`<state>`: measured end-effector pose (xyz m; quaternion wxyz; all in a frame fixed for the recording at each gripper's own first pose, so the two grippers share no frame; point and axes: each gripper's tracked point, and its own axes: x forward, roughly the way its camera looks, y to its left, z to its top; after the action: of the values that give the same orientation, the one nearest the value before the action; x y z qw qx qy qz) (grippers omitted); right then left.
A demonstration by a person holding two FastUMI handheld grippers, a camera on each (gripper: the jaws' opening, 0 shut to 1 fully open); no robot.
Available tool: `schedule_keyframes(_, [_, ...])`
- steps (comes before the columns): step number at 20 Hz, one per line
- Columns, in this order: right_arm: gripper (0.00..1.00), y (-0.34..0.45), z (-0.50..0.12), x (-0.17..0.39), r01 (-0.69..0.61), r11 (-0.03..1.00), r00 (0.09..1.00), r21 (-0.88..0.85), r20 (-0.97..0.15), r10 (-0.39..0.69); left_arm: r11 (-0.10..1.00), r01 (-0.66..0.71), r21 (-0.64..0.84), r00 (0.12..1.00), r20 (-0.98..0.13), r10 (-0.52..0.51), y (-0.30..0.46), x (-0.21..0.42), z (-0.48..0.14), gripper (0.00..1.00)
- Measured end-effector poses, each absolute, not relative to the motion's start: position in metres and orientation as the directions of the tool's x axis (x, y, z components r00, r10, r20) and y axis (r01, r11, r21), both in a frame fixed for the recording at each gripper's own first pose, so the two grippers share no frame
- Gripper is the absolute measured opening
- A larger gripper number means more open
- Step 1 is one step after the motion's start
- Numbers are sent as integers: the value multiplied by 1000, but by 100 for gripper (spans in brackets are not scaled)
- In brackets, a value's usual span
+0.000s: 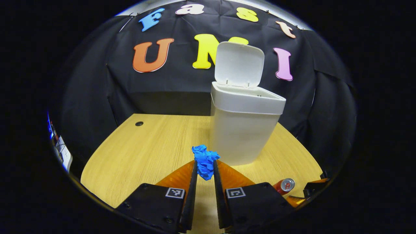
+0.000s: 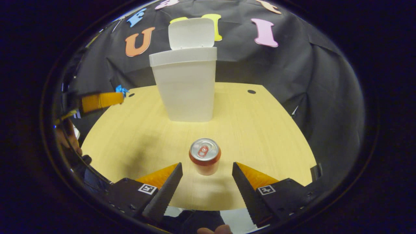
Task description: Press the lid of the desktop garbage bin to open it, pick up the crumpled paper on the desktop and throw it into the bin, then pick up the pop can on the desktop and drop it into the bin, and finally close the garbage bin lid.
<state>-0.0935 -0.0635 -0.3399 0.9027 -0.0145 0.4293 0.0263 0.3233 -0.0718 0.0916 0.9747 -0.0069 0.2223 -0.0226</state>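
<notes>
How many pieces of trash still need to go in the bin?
2. The blue crumpled paper is pinched in the left gripper, and the pop can stands on the table before the open right gripper.

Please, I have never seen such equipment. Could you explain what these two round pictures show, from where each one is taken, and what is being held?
There is no robot here. A person holds one pair of tongs in each hand, and a small wide-angle camera rides on each pair, looking forward along its two fingers.

The left gripper view comes from the left tongs. They are closed on a crumpled blue paper. Behind it, on the wooden desktop, stands a white garbage bin with its lid standing open.

The right gripper view comes from the right tongs. They are open and hold nothing. A red pop can stands upright on the desktop just ahead of their fingers. At the left edge of this view you can also see the other tongs with the blue paper.
</notes>
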Motion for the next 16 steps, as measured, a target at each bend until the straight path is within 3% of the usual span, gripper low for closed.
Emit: schedule_keyframes(16, [96,-55,-419,-66,-27,999,514,29,-857,39,999,22,-37,969,-245,-30,-59,326,212,32])
